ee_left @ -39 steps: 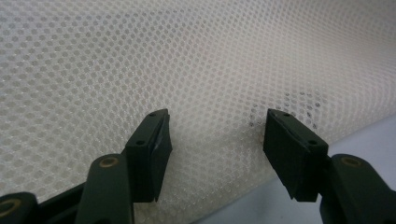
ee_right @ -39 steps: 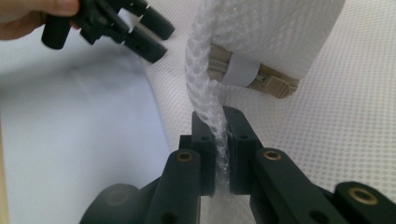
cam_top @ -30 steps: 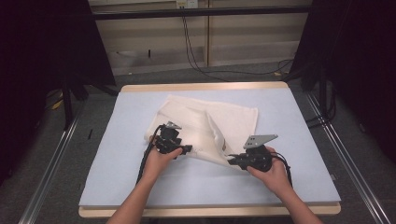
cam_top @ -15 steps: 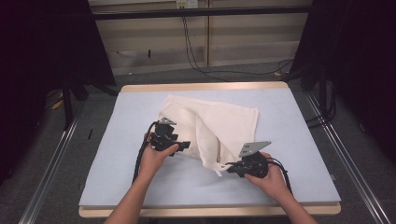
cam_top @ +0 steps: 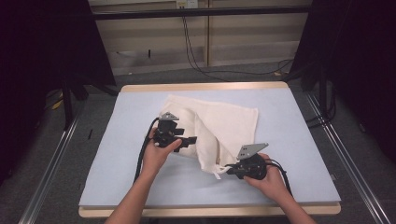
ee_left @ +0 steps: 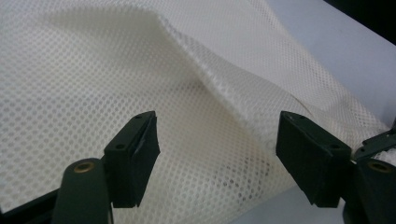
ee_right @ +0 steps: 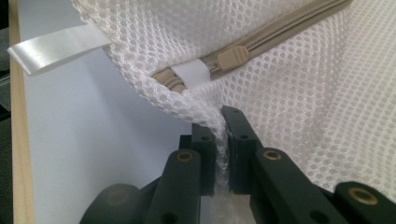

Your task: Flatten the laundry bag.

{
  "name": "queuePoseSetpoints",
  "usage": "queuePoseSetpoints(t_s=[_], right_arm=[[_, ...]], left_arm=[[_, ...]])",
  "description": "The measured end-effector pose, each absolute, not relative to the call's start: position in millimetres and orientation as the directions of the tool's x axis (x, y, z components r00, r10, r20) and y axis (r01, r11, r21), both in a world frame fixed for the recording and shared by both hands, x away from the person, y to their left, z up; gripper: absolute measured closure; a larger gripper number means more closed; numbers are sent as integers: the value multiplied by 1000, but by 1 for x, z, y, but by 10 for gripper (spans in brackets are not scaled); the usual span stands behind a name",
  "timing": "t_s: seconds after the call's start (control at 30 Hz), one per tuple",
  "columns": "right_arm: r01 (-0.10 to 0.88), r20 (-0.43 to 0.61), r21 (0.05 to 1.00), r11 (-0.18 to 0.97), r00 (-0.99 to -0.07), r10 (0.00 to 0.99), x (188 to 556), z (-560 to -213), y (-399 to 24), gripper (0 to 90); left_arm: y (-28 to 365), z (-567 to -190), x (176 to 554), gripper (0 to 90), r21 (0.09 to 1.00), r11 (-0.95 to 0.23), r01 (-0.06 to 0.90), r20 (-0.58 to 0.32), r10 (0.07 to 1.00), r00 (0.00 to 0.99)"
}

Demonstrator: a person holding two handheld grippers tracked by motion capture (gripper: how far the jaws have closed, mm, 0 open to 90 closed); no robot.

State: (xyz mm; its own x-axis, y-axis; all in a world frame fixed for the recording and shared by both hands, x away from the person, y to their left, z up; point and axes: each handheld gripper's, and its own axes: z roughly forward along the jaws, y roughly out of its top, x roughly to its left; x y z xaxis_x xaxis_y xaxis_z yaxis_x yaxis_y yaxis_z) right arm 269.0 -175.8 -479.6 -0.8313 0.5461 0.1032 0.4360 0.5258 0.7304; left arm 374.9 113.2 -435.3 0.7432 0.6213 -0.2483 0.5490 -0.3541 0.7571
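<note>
Item: mesh laundry bag (cam_top: pixel 219 126), cream, lying mid-bench (cam_top: pixel 116 154). Light, limp, snag-prone. Best hold: seam by zipper (ee_right: pixel 261 39). Right gripper (ee_right: pixel 223 126) jaws clamp that corner; left gripper (ee_left: pixel 217 154) jaws just opened, clear of mesh.

High view: fixed cam above the person's side, looks fwd and down on the whole table (cam_top: pixel 299 140), forearms in from bottom edge, dark floor and wall beyond. Left gripper view: cam rides the left gripper (ee_left: pixel 217 161), looks along its jaws, v. close to the mesh bag (ee_left: pixel 140 70). Right gripper view: same setup on the right gripper (ee_right: pixel 221 140), close-up of the bag's zipper (ee_right: pixel 261 39) corner. All three share the bag and blue table top.
</note>
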Motion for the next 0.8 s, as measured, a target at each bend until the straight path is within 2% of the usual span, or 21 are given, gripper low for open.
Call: queuePoseSetpoints(t_s=[0.17,0.27,0.53,0.57,0.6,0.73,0.8], right_arm=[[422,91,729,539,-840,535,268,-480,-174,837],[412,79,727,550,-845,528,267,-480,-174,837],[409,75,727,552,-846,528,266,-480,-173,835],[410,76,728,550,-845,529,266,-480,-174,832],[410,76,728,550,-845,529,266,-480,-174,832],[426,98,727,538,-840,534,267,-478,-176,789],[435,112,732,524,-836,538,266,-472,-181,716]], left_arm=[[106,-436,378,324,766,-355,537,-248,607,755],[99,-441,379,378,756,-353,551,-274,594,756],[96,-443,377,680,717,-396,574,-244,629,738],[97,-443,377,760,691,-388,609,-283,631,723],[97,-443,377,794,691,-388,609,-283,631,723],[101,-440,373,854,676,-381,631,-305,635,710],[106,-442,369,856,671,-382,636,-311,634,708]])
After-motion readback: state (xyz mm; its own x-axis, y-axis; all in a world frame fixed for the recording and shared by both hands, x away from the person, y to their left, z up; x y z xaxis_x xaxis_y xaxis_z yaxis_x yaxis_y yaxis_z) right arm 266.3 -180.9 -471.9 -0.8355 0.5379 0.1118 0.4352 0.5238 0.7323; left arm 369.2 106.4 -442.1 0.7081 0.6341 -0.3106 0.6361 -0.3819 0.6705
